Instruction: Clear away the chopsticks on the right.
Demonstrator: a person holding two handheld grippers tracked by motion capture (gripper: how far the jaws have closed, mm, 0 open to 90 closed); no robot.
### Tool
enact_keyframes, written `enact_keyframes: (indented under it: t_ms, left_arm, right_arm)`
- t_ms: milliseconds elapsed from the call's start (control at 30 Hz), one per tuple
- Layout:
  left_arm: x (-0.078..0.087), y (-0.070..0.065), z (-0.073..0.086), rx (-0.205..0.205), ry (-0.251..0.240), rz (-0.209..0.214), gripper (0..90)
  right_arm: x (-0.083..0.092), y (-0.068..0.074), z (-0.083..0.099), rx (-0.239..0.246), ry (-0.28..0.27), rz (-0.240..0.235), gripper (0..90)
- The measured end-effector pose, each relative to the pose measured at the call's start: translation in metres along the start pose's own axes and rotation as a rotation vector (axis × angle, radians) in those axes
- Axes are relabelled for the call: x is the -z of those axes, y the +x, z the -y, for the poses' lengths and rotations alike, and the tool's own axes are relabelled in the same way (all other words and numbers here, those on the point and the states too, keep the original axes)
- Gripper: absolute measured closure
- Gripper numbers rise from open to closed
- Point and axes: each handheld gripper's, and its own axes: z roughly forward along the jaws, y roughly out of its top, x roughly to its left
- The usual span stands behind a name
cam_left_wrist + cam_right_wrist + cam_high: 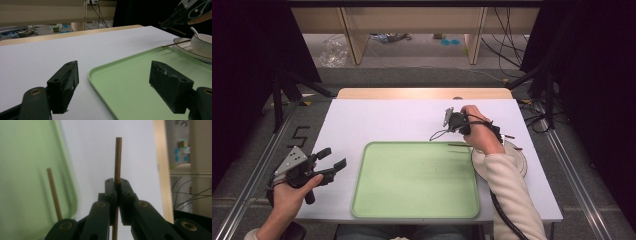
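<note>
One chopstick (118, 160) btwn right claw (116, 185) jaws.

- A white table (377, 120) with a pale wooden far edge stands on a grey floor (422, 75).
- Black curtains (247, 60) hang at both sides.
- Beyond stands a wooden bench (412, 20), with dark cables (507, 40) trailing beside its right leg.
</note>
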Motion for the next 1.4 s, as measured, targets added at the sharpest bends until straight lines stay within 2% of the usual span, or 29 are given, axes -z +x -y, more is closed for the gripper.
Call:
enact_keyframes:
  t_ms: [33, 67, 100, 133, 167, 200, 233, 433, 633, 667, 733, 767, 967, 1100, 1133, 1167, 1233, 1300, 1333, 1400]
  left_arm:
    - [0.0, 0.0, 0.0, 0.0, 0.0, 0.0, 23.7]
    - [0.0, 0.0, 0.0, 0.001, 0.0, 0.0, 23.7]
    - [0.0, 0.0, 0.0, 0.001, -0.001, 0.001, 23.7]
    - [0.0, 0.0, 0.0, 0.002, -0.001, 0.0, 23.7]
    - [0.0, 0.0, 0.0, 0.002, -0.001, 0.001, 23.7]
    - [0.0, 0.0, 0.0, 0.002, -0.001, 0.001, 23.7]
    - [0.0, 0.0, 0.0, 0.003, -0.003, 0.002, 23.7]
    - [0.0, 0.001, 0.0, 0.003, -0.004, 0.003, 23.7]
    - [0.0, 0.001, 0.0, 0.003, -0.004, 0.002, 23.7]
    - [0.0, 0.001, 0.0, 0.003, -0.004, 0.002, 23.7]
    - [0.0, 0.001, 0.0, 0.003, -0.004, 0.003, 23.7]
    - [0.0, 0.001, 0.0, 0.003, -0.004, 0.003, 23.7]
    - [0.0, 0.001, 0.0, 0.004, -0.004, 0.003, 23.7]
    - [0.0, 0.001, 0.0, 0.005, -0.003, 0.004, 23.7]
    - [0.0, 0.001, 0.0, 0.004, -0.003, 0.004, 23.7]
    - [0.0, 0.001, 0.0, 0.004, -0.004, 0.003, 23.7]
    - [0.0, 0.001, 0.0, 0.004, -0.005, 0.003, 23.7]
    - [0.0, 0.0, 0.0, 0.005, -0.003, 0.003, 23.7]
    - [0.0, 0.0, 0.0, 0.005, -0.004, 0.004, 23.7]
    - [0.0, 0.001, 0.0, 0.004, -0.005, 0.004, 23.7]
  right_arm:
    - [0.004, -0.002, -0.001, -0.014, -0.014, 0.018, 87.6]
    - [0.007, -0.005, -0.001, -0.004, -0.041, 0.04, 87.6]
    - [0.013, -0.005, -0.002, -0.048, -0.057, 0.044, 87.6]
    - [0.016, -0.009, -0.002, -0.033, -0.083, 0.069, 87.6]
    - [0.021, -0.008, -0.003, -0.081, -0.089, 0.078, 87.7]
    - [0.029, -0.012, -0.003, -0.113, -0.129, 0.1, 87.7]
    - [0.029, -0.012, -0.003, -0.113, -0.129, 0.1, 87.7]
    - [0.052, -0.021, 0.001, -0.28, -0.242, 0.145, 87.7]
    - [0.065, -0.029, 0.008, -0.448, -0.36, 0.153, 87.7]
    - [0.068, -0.03, 0.009, -0.49, -0.379, 0.142, 87.7]
    - [0.072, -0.032, 0.01, -0.544, -0.423, 0.162, 87.8]
    - [0.074, -0.033, 0.011, -0.568, -0.431, 0.14, 87.8]
    - [0.086, -0.037, 0.015, -0.699, -0.539, 0.135, 87.8]
    - [0.093, -0.038, 0.015, -0.779, -0.592, 0.097, 87.8]
    - [0.094, -0.038, 0.015, -0.789, -0.587, 0.077, 87.8]
    - [0.095, -0.038, 0.015, -0.809, -0.588, 0.077, 87.8]
    - [0.095, -0.037, 0.013, -0.861, -0.566, 0.037, 87.7]
    - [0.095, -0.033, 0.008, -0.918, -0.535, 0.013, 87.8]
    - [0.094, -0.032, 0.005, -0.935, -0.51, -0.014, 87.7]
    - [0.092, -0.028, -0.002, -0.969, -0.468, -0.035, 87.7]
